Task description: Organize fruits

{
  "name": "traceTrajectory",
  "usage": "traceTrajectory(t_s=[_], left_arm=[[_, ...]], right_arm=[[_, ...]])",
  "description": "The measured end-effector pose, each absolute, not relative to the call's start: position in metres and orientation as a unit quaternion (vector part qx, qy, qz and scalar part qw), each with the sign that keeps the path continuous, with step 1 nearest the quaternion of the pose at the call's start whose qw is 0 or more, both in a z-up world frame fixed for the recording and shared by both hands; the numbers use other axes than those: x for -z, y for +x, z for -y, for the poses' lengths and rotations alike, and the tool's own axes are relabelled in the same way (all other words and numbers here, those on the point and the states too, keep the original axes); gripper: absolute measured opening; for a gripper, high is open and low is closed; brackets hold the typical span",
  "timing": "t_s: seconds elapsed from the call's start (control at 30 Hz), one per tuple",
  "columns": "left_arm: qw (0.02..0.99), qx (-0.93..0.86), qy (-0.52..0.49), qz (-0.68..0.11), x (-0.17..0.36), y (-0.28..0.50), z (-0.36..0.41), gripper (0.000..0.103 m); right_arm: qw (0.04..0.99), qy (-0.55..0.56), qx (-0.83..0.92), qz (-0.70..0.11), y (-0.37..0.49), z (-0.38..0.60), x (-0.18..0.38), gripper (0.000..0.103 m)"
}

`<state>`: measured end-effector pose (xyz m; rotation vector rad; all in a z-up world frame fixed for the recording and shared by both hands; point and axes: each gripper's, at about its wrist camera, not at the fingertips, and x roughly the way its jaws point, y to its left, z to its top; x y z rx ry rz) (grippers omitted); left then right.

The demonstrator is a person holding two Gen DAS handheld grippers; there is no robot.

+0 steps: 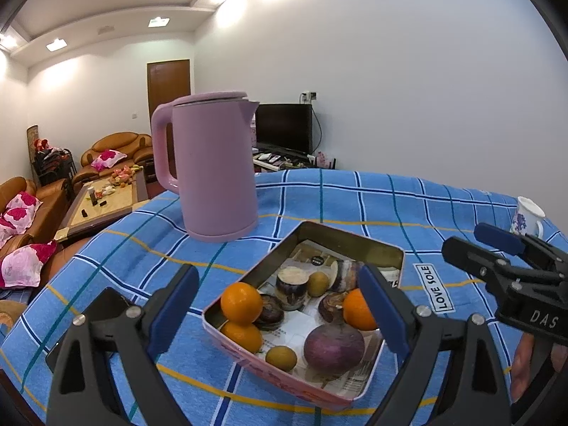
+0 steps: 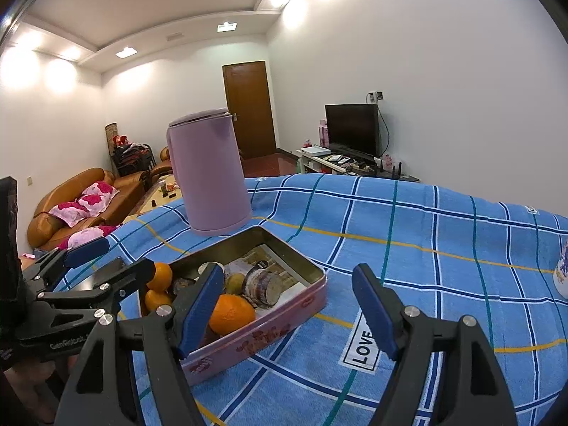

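Two grippers hang above a tabletop covered by a blue checked cloth (image 1: 355, 198). Left gripper (image 1: 280, 310): jaws spread wide and holding nothing, its blue pads framing a rectangular tin (image 1: 349, 239) in the left wrist view. Right gripper (image 2: 287, 307): jaws likewise wide apart and empty, poised over the cloth just to the right of the tin, with its left pad in front of the tin's near end in the right wrist view.

The tin has pink flowered outer walls, a metal inside, and printed paper lining its floor. All the fruits lie inside it. Three oranges: two stacked at the near left corner (image 1: 241, 301), (image 1: 242, 335), and one near the right wall (image 1: 358, 309). Two small yellow-brown round fruits: one at the near edge (image 1: 281, 358), one further back (image 1: 317, 283). A large purple round fruit (image 1: 333, 348) sits at the near right, and several dark purple cut pieces (image 1: 291, 287) lie around the middle.

A pink kettle (image 1: 216, 167) stands upright on the cloth just behind the tin. A flowered mug (image 1: 527, 216) stands well apart, near the right edge.
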<state>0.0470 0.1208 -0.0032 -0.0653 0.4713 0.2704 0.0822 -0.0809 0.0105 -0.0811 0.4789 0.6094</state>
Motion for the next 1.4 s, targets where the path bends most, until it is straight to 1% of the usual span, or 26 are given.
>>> traceTrajectory(t_s=[0.07, 0.33, 0.43, 0.9, 1.4], left_arm=[[0.963, -0.134, -0.032, -0.232, 0.003, 0.047, -0.121, 0.097], [0.963, -0.132, -0.031, -0.234, 0.003, 0.048, -0.119, 0.098], [0.963, -0.136, -0.027, -0.233, 0.002, 0.048, -0.118, 0.102], [0.965, -0.128, -0.029, -0.226, -0.003, 0.047, -0.113, 0.103], [0.964, -0.128, -0.014, -0.231, 0.002, 0.051, -0.105, 0.103]], right_arm=[[0.926, -0.04, -0.294, -0.234, 0.083, 0.082, -0.01, 0.076], [0.927, -0.04, -0.289, -0.235, 0.085, 0.085, -0.008, 0.077], [0.928, -0.041, -0.289, -0.234, 0.085, 0.085, -0.008, 0.077], [0.934, -0.037, -0.278, -0.22, 0.081, 0.099, -0.014, 0.077], [0.933, -0.038, -0.278, -0.226, 0.08, 0.103, -0.01, 0.077]])
